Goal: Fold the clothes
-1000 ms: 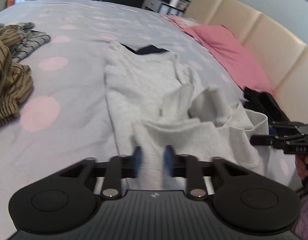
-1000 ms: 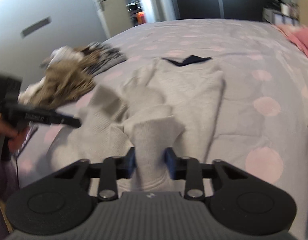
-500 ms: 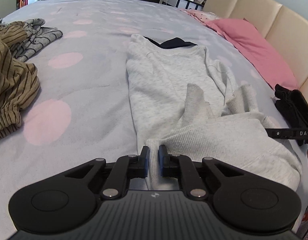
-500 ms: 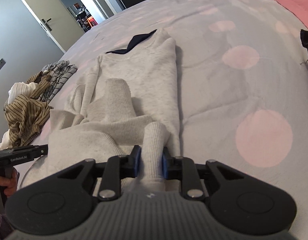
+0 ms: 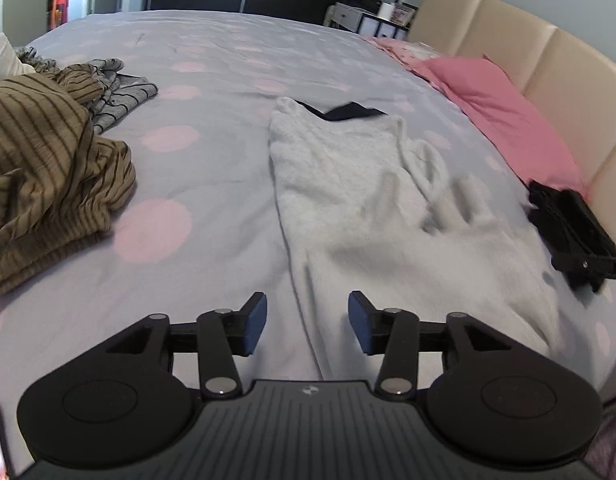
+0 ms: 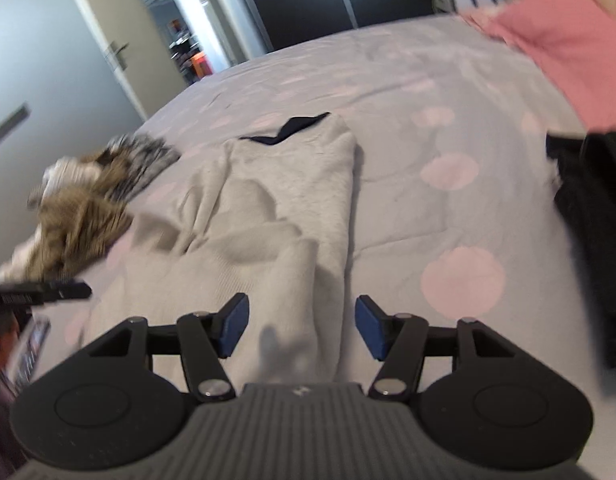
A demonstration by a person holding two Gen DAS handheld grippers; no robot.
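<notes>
A light grey sweater point(image 5: 348, 184) with a dark navy collar point(image 5: 344, 111) lies lengthwise on the bed, its sleeves bunched over its near half. It also shows in the right wrist view point(image 6: 292, 192). My left gripper point(image 5: 307, 322) is open and empty just above the sweater's near left edge. My right gripper point(image 6: 301, 324) is open and empty, with the sweater's near hem lying loose between its fingers. The right gripper's tip point(image 5: 588, 264) shows at the right edge of the left wrist view; the left gripper's tip point(image 6: 48, 294) shows at the left of the right wrist view.
The bed has a lilac cover with pink dots point(image 5: 212, 160). A heap of brown striped and grey striped clothes point(image 5: 48, 160) lies at the left. A pink pillow point(image 5: 500, 108) and a black garment point(image 5: 568, 216) lie by the beige headboard point(image 5: 548, 56).
Both grippers were shut on the sweater's near hem and have opened and let it go. The sweater now lies flatter on the bed, and both grippers have drawn back slightly.
</notes>
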